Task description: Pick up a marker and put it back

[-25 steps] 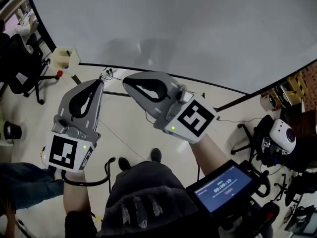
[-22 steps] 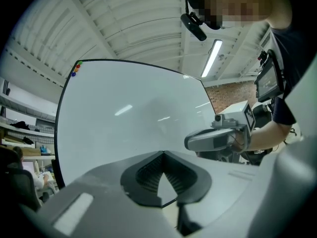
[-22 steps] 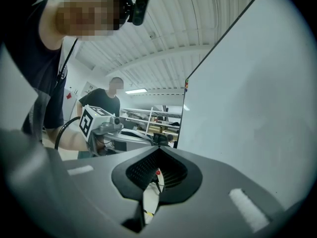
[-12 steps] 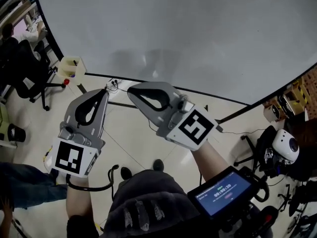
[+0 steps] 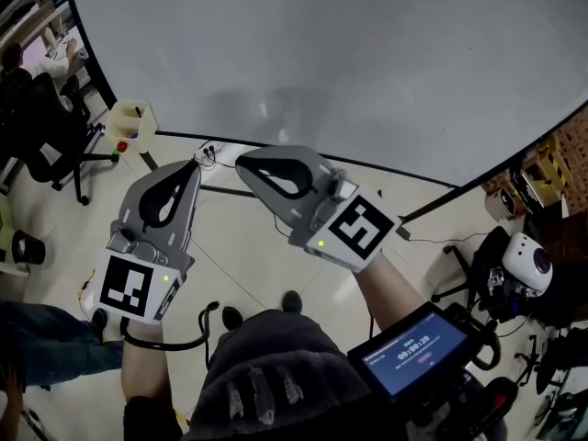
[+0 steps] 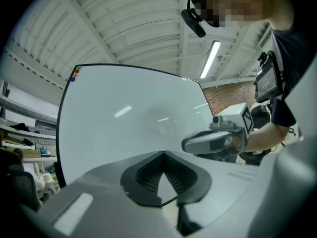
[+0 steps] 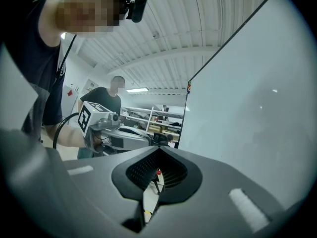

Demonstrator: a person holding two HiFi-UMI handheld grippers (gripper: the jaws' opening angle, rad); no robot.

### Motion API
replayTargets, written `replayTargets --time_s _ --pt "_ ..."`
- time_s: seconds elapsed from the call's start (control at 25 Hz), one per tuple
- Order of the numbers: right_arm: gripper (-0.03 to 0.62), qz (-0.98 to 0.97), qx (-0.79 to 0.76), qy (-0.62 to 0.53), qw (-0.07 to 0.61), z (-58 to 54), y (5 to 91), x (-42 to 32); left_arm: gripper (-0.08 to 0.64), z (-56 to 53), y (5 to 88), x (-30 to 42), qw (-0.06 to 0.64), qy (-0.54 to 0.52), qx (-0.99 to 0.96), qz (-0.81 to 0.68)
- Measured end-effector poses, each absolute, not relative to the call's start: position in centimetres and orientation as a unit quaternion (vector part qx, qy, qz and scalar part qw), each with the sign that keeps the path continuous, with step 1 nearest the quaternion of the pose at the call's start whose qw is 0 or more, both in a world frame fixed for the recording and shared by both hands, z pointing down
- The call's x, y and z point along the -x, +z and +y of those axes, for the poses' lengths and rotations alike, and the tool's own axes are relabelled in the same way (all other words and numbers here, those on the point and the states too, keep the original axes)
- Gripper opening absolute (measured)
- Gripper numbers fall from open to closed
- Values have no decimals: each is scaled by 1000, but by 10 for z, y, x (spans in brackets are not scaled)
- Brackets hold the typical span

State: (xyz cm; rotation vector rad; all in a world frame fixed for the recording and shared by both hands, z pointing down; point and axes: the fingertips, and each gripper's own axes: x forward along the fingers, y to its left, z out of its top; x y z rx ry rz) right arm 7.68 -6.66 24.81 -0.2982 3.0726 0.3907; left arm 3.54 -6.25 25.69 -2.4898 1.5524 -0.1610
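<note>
Grey left gripper (image 5: 191,165) and grey right gripper (image 5: 242,161), both closed tight on nothing, side by side at frame centre before large white board (image 5: 367,53), dark marker (image 5: 137,112) in small cream box (image 5: 131,125), upper left

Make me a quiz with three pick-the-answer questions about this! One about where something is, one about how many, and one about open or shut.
1. Where is the little yellow box?
A) beside the left edge of the whiteboard
B) between the person's shoes
C) inside a gripper

2. How many grippers does the person hold?
A) one
B) two
C) three

3. How are the jaws of the right gripper?
A) wide open
B) gripping a marker
C) shut and empty

Answers:
1 A, the head view shows the box by the board's left edge.
2 B, there is the left gripper and the right one.
3 C, its tips meet with nothing between them.
</note>
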Motion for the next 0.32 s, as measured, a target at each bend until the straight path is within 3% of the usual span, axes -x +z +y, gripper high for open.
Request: replayTargets --time_s 0.32 --pt "2 985 109 131 5 -65 250 -87 6 -52 264 -38 94 -57 844 525"
